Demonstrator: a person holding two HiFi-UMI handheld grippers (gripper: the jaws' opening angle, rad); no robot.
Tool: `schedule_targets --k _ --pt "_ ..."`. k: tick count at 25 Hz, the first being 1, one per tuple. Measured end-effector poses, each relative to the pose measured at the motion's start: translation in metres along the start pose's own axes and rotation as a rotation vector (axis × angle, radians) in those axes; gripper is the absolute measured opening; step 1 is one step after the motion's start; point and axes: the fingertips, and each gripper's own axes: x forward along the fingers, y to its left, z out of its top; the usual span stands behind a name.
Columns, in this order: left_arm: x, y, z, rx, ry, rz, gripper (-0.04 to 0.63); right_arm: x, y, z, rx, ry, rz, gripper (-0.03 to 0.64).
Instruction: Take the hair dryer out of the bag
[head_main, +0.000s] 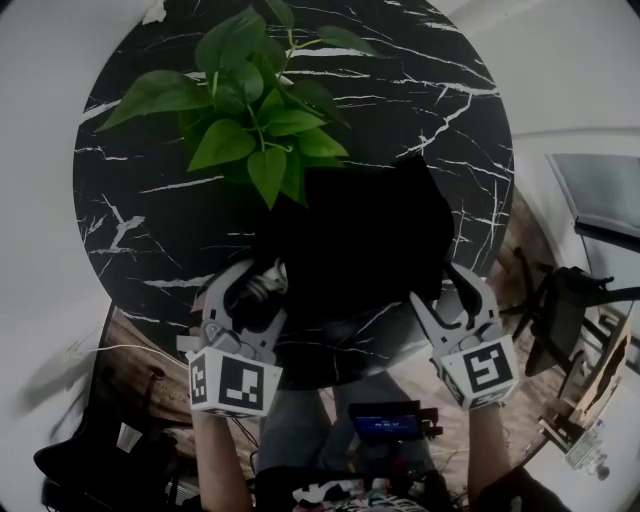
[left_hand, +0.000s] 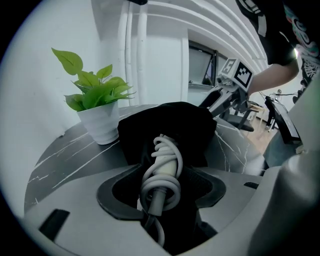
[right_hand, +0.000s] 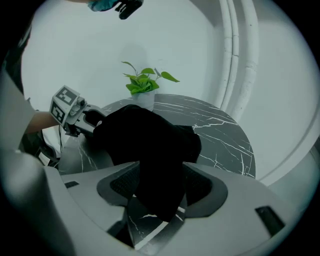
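A black bag lies slumped on the round black marble table, near its front edge. From the bag's left end sticks the hair dryer's handle end, wrapped in coils of white cord. My left gripper stands around that cord bundle, jaws apart on either side, and I see no pad pressing it. My right gripper is at the bag's right corner, open. In the right gripper view a fold of the bag hangs loose between its jaws. The dryer's body is hidden inside the bag.
A potted green plant in a white pot stands just behind the bag. White curved walls ring the table. Dark chairs stand on the wooden floor at the right. A small device with a lit screen is below the table edge.
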Motion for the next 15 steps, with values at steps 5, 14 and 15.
schedule_targets --k 5,14,15 --pt "0.003 -0.001 -0.001 0.003 0.018 -0.001 0.242 0.010 0.023 -0.012 -0.121 0.044 0.039 0.227" --pt "0.008 -0.002 -0.003 -0.005 0.050 -0.043 0.243 0.037 0.026 -0.022 -0.092 0.195 0.123 0.229" --pt "0.008 -0.001 -0.002 -0.005 0.052 -0.044 0.244 0.037 0.025 -0.022 -0.083 0.210 0.128 0.229"
